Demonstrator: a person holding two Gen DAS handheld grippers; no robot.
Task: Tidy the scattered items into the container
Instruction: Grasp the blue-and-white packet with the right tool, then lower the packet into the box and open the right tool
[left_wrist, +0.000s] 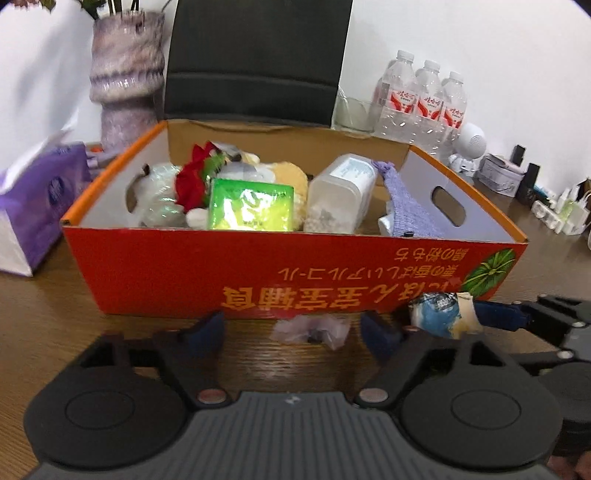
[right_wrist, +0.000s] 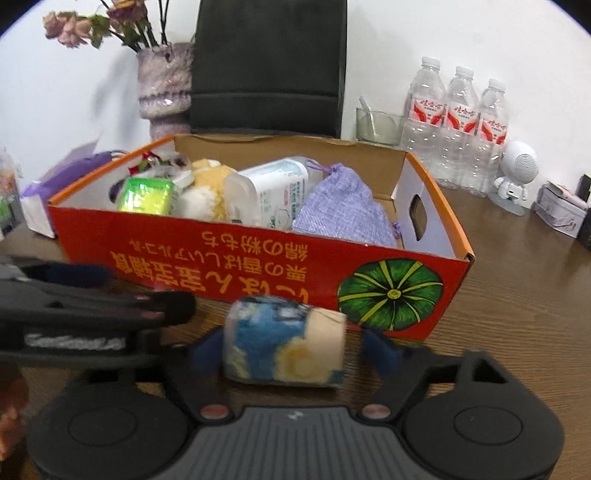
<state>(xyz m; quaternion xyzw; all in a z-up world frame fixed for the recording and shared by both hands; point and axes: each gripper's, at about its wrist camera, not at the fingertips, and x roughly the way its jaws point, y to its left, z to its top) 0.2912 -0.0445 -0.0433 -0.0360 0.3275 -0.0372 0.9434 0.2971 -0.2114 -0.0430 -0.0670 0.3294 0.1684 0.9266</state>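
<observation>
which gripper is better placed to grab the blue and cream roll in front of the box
Right. The right gripper already has the blue and cream roll between its fingers. The left gripper straddles a small crumpled purple wrapper instead, left of the roll.

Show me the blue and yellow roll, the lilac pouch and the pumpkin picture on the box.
Roll (right_wrist: 284, 347): right wrist view, its blue middle.
Pouch (right_wrist: 341, 210): right wrist view, its woven front.
Pumpkin picture (right_wrist: 390, 294): right wrist view, its yellow centre.

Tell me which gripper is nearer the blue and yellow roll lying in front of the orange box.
Right. The right gripper has the blue and yellow roll between its fingers, though contact is unclear. The left gripper sits beside it, straddling a small crumpled wrapper instead.
</observation>
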